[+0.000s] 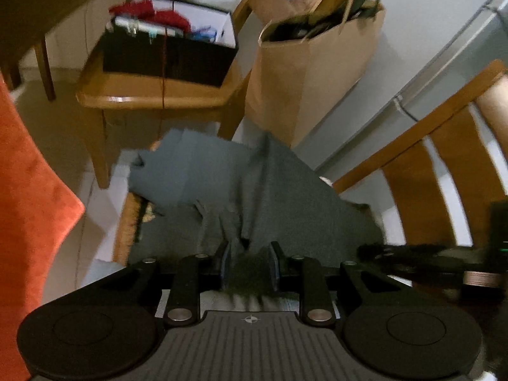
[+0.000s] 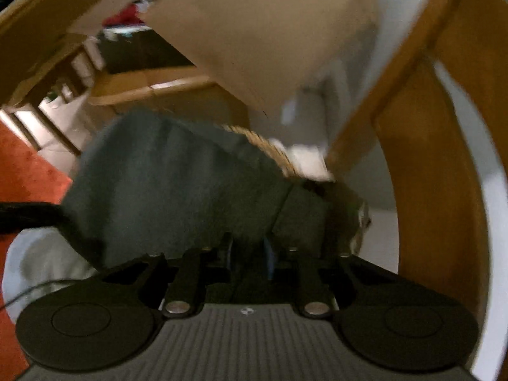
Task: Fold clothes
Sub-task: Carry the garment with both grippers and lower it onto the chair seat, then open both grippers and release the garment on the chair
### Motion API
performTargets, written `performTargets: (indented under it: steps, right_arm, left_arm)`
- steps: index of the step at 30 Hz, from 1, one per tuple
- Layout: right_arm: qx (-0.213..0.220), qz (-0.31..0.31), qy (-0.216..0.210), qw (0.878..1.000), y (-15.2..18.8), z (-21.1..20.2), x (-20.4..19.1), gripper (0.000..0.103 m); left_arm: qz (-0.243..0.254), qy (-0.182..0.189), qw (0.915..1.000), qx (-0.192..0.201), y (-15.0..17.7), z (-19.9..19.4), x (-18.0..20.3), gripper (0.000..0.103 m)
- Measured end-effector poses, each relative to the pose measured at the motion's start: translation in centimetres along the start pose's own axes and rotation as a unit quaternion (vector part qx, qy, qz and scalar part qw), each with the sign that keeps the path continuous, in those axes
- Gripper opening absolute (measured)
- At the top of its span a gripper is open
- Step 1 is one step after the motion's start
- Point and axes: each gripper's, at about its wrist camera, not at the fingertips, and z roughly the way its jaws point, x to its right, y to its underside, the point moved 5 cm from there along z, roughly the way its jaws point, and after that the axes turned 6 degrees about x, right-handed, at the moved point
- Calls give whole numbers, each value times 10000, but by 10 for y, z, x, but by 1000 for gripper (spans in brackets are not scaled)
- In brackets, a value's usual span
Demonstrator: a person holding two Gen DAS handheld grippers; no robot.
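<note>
A dark grey garment hangs crumpled in front of me, draped over a woven basket's rim. My left gripper is shut on a bunched fold of the grey cloth, which fills the gap between its pads. In the blurred right wrist view the same grey garment spreads across the middle. My right gripper is shut on its near edge, with cloth pinched between the narrow fingers. The other gripper's black arm reaches in from the right of the left wrist view.
An orange cloth hangs at the left. A wooden chair carries a black box of red and white items. A brown paper bag stands behind. A wooden chair back curves at the right.
</note>
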Motion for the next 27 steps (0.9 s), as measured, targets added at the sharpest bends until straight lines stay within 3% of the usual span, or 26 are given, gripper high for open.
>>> performTargets:
  steps: [4, 9, 14, 16, 22, 24, 27]
  right_arm:
    - [162, 160, -132, 9997, 10, 2, 9, 28]
    - [262, 40, -194, 9995, 9, -3, 5, 40]
    - [345, 97, -223, 9991, 0, -25, -6, 44]
    - [412, 114, -257, 9988, -2, -41, -11, 49]
    - [640, 114, -494, 9967, -9, -80, -39, 68]
    - [691, 86, -581, 9959, -14, -82, -52, 81]
    - [743, 66, -560, 9956, -23, -76, -74, 85]
  left_arm:
    - [105, 32, 9999, 124, 2, -46, 4, 29]
    - [309, -1, 9994, 160, 14, -95, 10, 34]
    - [354, -7, 9991, 241, 26, -135, 11, 47]
    - [408, 0, 9988, 288, 29, -151, 11, 55]
    - [409, 4, 9976, 551, 36, -199, 1, 66]
    - [396, 10, 9972, 640, 39, -214, -3, 69]
    - [403, 18, 9966, 725, 46, -235, -11, 73]
